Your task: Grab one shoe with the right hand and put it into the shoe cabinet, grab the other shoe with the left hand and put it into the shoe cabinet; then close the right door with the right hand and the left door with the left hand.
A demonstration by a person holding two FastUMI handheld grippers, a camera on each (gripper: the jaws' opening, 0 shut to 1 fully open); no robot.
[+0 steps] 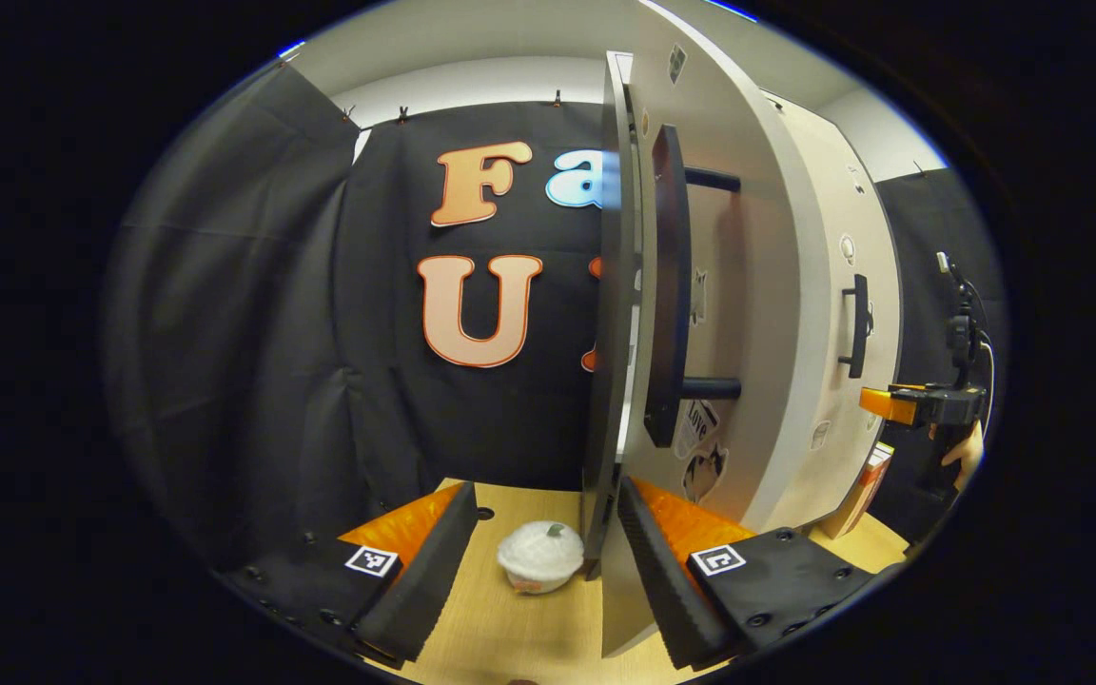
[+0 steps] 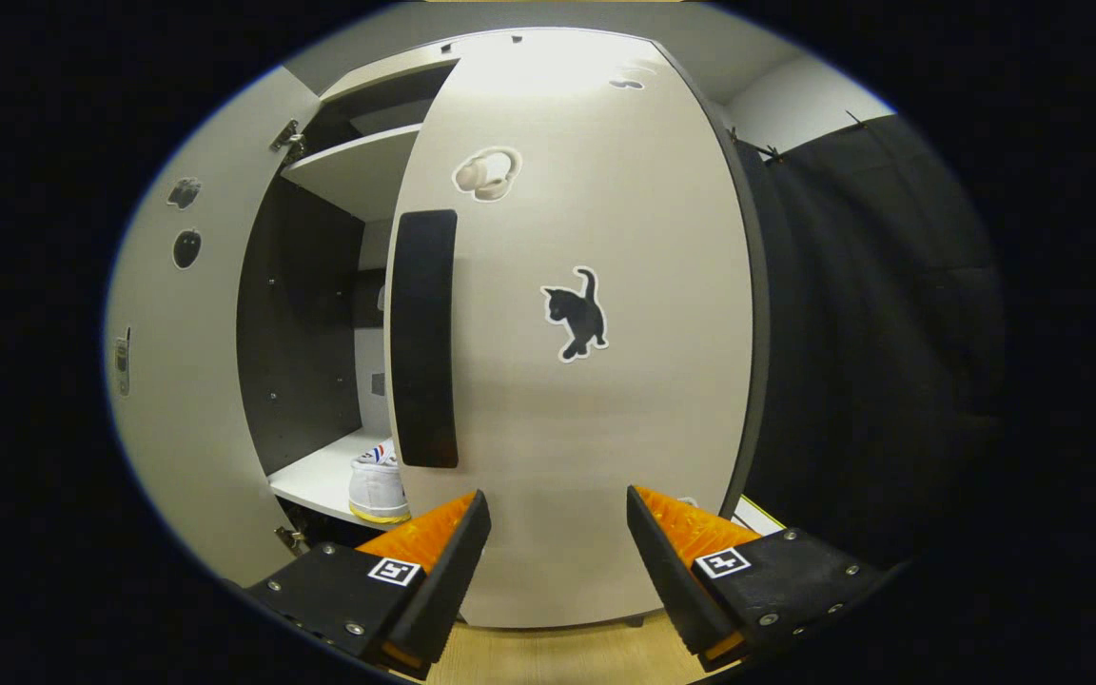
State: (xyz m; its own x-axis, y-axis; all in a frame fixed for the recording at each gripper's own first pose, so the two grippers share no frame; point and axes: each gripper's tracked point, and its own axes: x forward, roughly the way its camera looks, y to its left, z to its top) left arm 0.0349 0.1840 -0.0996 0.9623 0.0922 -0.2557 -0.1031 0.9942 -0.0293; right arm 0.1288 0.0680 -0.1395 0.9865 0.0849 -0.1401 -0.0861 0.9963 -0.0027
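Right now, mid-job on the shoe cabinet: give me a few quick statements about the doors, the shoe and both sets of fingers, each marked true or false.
1. A white shoe sits on a shelf inside the shoe cabinet. True.
2. The right gripper is clamped on the black handle. False: its fingers are spread apart in front of the right door, holding nothing.
3. The left door is fully shut. False: it stands ajar, edge-on between the left gripper's fingers.
4. The right door carries a black cat sticker. True.
5. The left gripper holds a shoe. False: its fingers are open around the door edge; a small white lidded cup sits on the wooden surface beyond.
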